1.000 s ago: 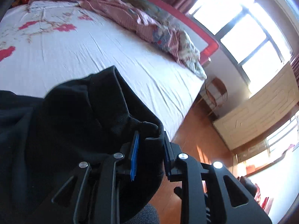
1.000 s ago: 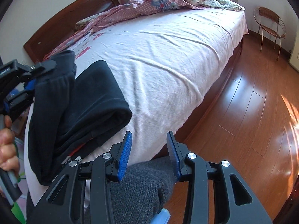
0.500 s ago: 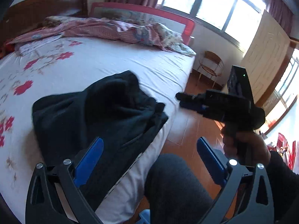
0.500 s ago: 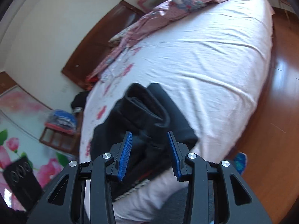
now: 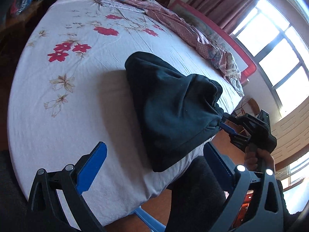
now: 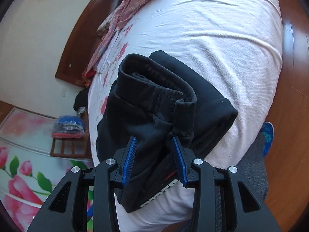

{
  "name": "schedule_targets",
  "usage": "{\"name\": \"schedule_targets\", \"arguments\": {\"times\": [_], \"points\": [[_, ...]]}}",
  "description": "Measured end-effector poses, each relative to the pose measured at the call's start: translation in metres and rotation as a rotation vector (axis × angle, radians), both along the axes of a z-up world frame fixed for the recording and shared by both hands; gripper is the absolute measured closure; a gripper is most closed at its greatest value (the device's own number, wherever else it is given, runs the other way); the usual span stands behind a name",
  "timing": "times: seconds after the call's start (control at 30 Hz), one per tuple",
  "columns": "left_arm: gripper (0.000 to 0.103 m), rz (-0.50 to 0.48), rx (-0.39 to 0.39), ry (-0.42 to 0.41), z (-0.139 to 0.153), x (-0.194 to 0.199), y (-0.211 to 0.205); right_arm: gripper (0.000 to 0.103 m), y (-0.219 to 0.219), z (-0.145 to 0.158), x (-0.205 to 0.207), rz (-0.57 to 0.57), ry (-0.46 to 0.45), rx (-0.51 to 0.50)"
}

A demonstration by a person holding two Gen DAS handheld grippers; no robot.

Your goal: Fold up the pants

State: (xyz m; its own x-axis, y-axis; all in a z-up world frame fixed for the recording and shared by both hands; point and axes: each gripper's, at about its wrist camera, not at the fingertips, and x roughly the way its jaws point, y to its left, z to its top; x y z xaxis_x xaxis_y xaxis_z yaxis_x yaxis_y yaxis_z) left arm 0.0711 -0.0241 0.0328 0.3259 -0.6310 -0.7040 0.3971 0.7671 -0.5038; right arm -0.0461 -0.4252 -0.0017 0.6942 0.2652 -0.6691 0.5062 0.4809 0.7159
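Observation:
The black pants [image 5: 170, 104] lie folded in a thick bundle near the bed's front edge, ribbed cuffs [image 6: 183, 116] on top. My left gripper [image 5: 154, 148] is open wide and holds nothing; it hovers over the sheet in front of the bundle's near end. My right gripper [image 6: 153, 141] is pushed onto the bundle's near edge. A fold of black cloth sits between its blue fingers [image 6: 129, 156], which stand as far apart as before. From the left wrist view the right gripper [image 5: 226, 123] meets the bundle's right end.
The white flowered sheet [image 5: 77, 116] covers the bed. A pink quilt [image 5: 173, 23] runs along the far side. A person's grey-clad leg [image 5: 197, 193] stands against the bed edge over the wooden floor [image 6: 285, 135]. A stand with clothes [image 6: 67, 129] stands by the headboard.
My left gripper let go of the pants, opened wide and drew back to the left. The pants dropped onto the bed. My right gripper rolled and moved in over their near edge.

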Motion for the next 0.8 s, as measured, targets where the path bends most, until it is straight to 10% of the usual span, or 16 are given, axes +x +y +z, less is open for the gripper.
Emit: {"name": "schedule_targets", "arguments": {"times": [0.2,0.3,0.37,0.5,0.57,0.63,0.8], "points": [[0.003,-0.044,0.005,-0.003,0.002,-0.014,-0.01,0.067,0.005,0.007,0.004,-0.055,-0.012,-0.04],[0.003,-0.015,-0.01,0.003,0.003,-0.012,-0.004,0.096,0.016,0.05,-0.002,-0.011,-0.15,-0.164],[0.003,-0.004,-0.011,0.011,0.002,-0.011,-0.002,0.096,0.016,0.08,-0.021,-0.039,-0.212,-0.28],[0.003,-0.017,-0.012,0.021,-0.001,-0.011,-0.005,0.096,-0.014,0.045,-0.042,-0.09,-0.026,-0.258],[0.003,-0.032,-0.011,0.021,-0.001,-0.013,-0.008,0.093,-0.02,0.028,-0.051,-0.104,-0.1,-0.119],[0.003,-0.04,0.002,0.019,-0.001,-0.015,-0.01,0.065,-0.017,0.031,-0.049,-0.109,-0.104,-0.108],[0.003,-0.033,0.004,0.005,0.003,-0.017,-0.009,0.062,-0.007,0.035,-0.02,-0.071,-0.112,-0.104]]}}
